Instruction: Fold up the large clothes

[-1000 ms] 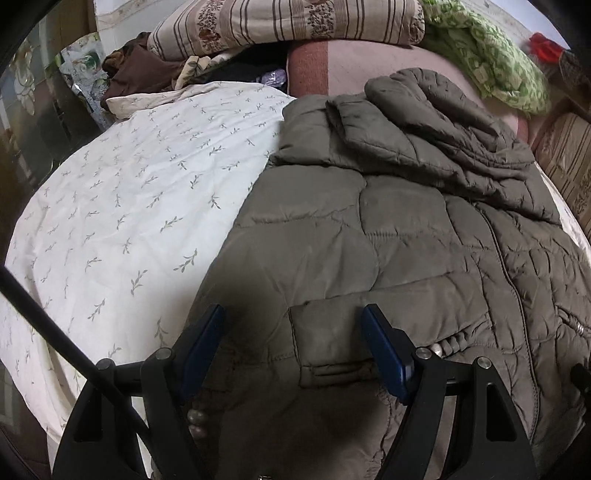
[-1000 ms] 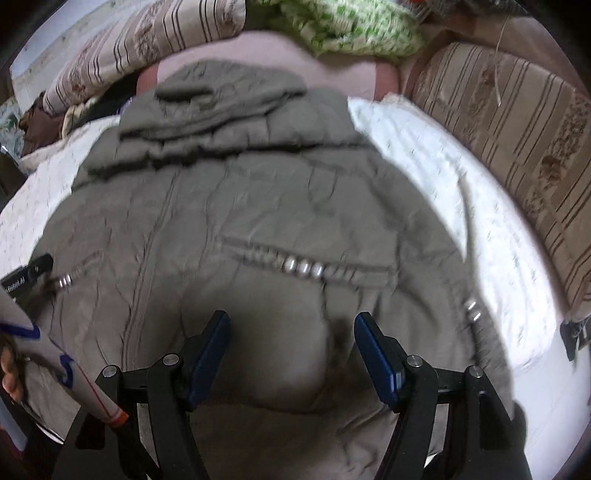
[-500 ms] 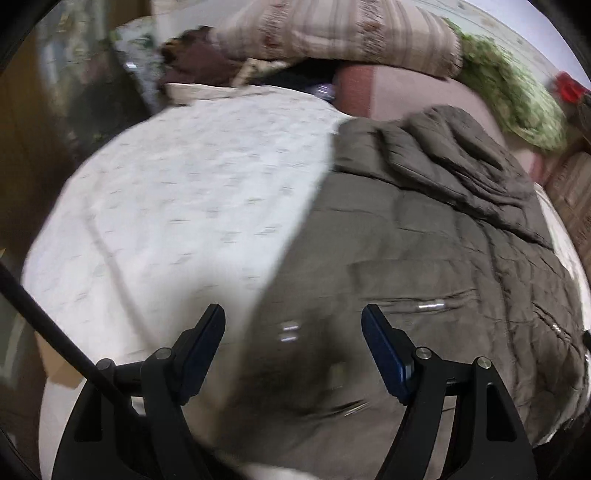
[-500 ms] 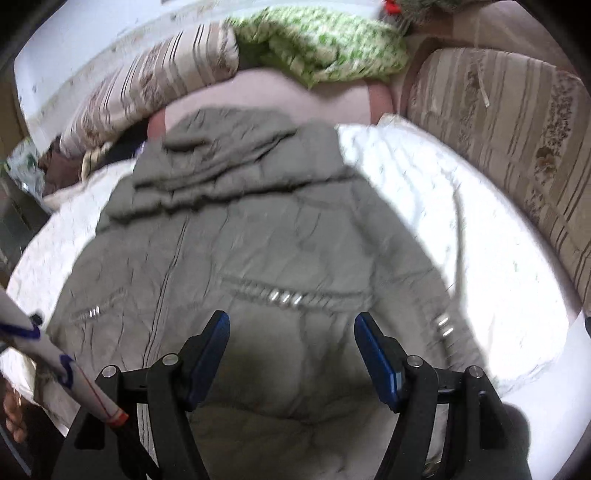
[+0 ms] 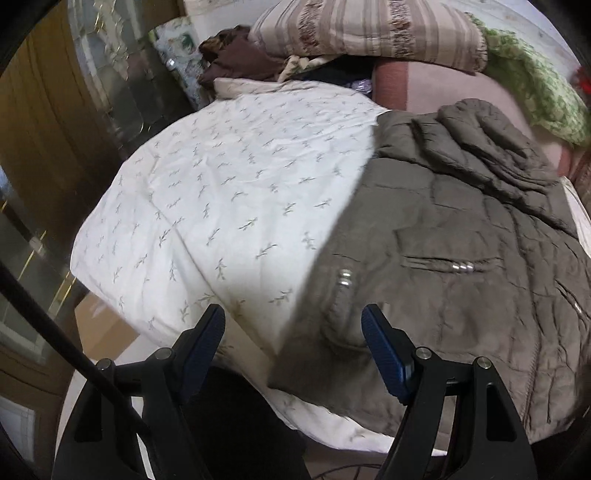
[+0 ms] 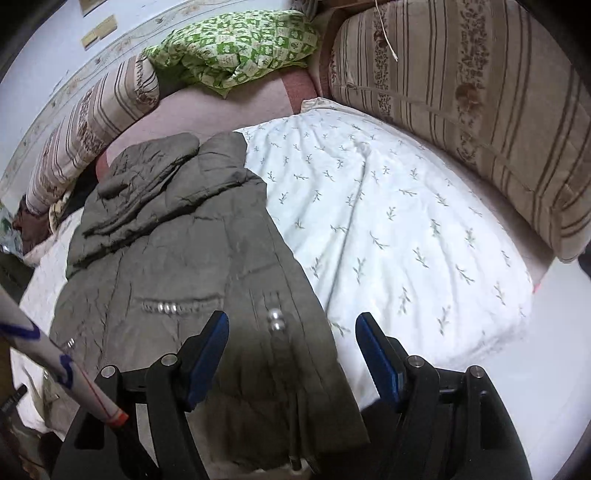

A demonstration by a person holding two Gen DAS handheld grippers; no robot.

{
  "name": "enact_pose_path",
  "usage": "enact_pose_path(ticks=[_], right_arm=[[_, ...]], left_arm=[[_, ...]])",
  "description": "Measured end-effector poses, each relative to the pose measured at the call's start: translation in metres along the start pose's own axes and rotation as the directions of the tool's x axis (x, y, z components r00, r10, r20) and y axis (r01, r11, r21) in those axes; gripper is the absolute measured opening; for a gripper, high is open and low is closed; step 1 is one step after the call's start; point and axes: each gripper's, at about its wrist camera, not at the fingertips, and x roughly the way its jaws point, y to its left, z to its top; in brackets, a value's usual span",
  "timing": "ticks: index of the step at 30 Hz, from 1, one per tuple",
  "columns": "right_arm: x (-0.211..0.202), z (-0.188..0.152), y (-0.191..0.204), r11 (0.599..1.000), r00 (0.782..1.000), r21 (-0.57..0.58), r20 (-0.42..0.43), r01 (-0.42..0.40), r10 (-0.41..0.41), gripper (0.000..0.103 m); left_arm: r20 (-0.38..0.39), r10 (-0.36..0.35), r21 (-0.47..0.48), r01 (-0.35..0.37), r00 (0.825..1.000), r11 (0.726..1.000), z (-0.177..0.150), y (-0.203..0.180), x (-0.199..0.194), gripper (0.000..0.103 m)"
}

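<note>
An olive-brown quilted hooded jacket (image 5: 461, 229) lies flat on a white leaf-print bedspread (image 5: 229, 192), hood toward the pillows. It also shows in the right wrist view (image 6: 192, 251), on the same bedspread (image 6: 388, 221). My left gripper (image 5: 293, 341) is open and empty above the jacket's left hem corner. My right gripper (image 6: 291, 345) is open and empty above the jacket's right hem edge, near two metal snaps (image 6: 274, 319).
Striped pillows (image 5: 362, 29) and a green patterned blanket (image 6: 236, 44) lie at the head of the bed. A striped cushion (image 6: 480, 92) lines the right side. A wooden cabinet (image 5: 48, 129) stands left of the bed. A white pole (image 6: 55, 358) crosses the lower left.
Both grippers have pulled back and apart from the jacket's middle: the left now looks at its left edge, the right at its right edge. Both stay open.
</note>
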Motion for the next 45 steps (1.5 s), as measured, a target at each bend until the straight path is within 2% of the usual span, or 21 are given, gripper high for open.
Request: enact_pose_path(ticks=[5,12,20,36,38,41,45], right_arm=[[-0.009,-0.009,0.031,0.996,0.999,-0.092,0.036,0.006,-0.003,0.076],[-0.006,-0.023,0.076,0.970,0.999,-0.242,0.038,0.016,-0.007,0.077],[0.005,-0.035,0.092,0.955,0.999,-0.293,0.009,0.040,-0.039,0.077],[0.023,-0.039,0.089,0.961,0.997,-0.274,-0.044,0.047,-0.061,0.079],[0.023,-0.036,0.086,0.963,0.997,-0.266,-0.047,0.041,-0.055,0.079],[0.017,-0.021,0.072,0.975,0.999,-0.219,-0.034,0.021,-0.029,0.079],[0.014,0.015,0.027,0.996,0.999,-0.082,-0.039,-0.026,0.023,0.081]], left_arm=[[0.046,-0.023,0.034,0.021,0.999,0.999,-0.001,-0.013,-0.017,0.076],[0.044,-0.051,0.049,0.048,0.998,0.998,-0.004,-0.019,-0.022,0.076],[0.027,-0.061,0.054,0.060,0.998,0.997,-0.006,-0.019,-0.014,0.076],[-0.032,-0.057,0.057,0.059,0.998,0.997,-0.007,-0.021,0.009,0.076],[-0.038,-0.083,0.050,0.084,0.996,0.995,0.000,-0.016,0.011,0.076],[-0.021,-0.151,-0.027,0.150,0.988,0.988,0.025,0.009,0.018,0.076],[-0.043,-0.221,-0.085,0.217,0.974,0.973,0.061,0.040,0.046,0.075]])
